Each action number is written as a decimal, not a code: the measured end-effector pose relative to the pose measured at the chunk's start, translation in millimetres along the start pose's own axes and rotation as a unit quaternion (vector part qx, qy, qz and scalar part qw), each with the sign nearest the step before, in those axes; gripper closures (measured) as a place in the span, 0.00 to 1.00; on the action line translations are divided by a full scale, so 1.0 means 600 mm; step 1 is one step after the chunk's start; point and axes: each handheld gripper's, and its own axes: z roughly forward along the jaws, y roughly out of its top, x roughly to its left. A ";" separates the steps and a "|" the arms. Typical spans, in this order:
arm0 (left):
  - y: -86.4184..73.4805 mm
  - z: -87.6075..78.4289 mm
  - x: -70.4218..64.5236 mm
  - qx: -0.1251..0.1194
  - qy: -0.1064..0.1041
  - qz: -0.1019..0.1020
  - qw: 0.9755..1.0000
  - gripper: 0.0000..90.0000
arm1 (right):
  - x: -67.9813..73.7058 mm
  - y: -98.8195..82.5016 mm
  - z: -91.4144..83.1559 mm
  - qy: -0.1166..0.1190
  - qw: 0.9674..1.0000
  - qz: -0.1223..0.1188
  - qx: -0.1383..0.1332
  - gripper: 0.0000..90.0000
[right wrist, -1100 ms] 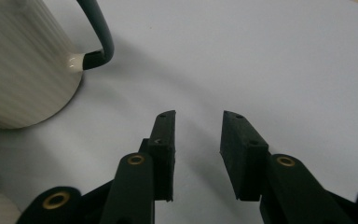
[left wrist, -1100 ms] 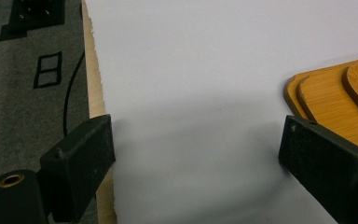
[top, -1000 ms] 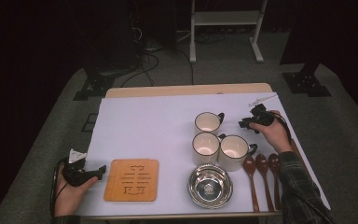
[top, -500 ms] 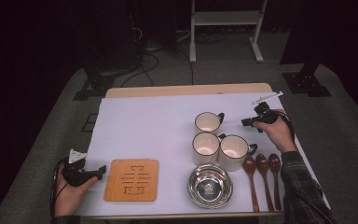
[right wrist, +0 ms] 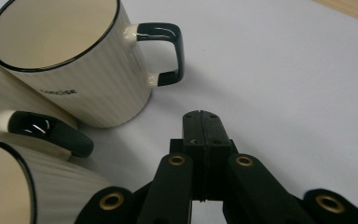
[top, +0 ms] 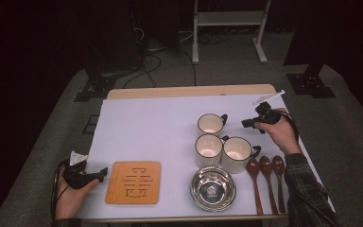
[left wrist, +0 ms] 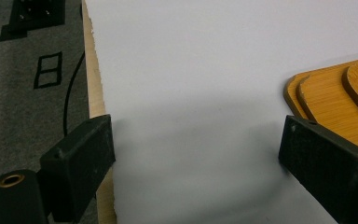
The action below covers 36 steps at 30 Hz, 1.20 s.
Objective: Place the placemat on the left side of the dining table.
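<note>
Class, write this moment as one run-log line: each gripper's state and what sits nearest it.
left gripper: open, empty, beside wooden trivet | right gripper: shut, empty, near far mug handle | mugs: three, upright

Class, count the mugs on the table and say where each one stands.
3. The far mug stands alone nearest the right gripper; the middle mug and right mug sit together behind the bowl.

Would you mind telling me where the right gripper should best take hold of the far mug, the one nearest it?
Probably by the black handle of the far mug. The loop juts out toward the right gripper, away from the two neighbouring mugs. The jaws, now pressed together and empty, would need to open, then come from that free side and close across the loop.
</note>
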 end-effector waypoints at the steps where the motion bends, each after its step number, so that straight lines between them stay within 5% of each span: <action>1: 0.000 0.000 0.000 0.000 0.000 0.000 1.000 0.11 | 0.002 0.001 -0.001 0.001 1.000 0.000 -0.001 1.00; 36: 0.000 0.000 0.000 0.001 0.001 0.000 1.000 0.11 | 0.029 0.016 -0.016 0.060 0.998 -0.015 -0.015 1.00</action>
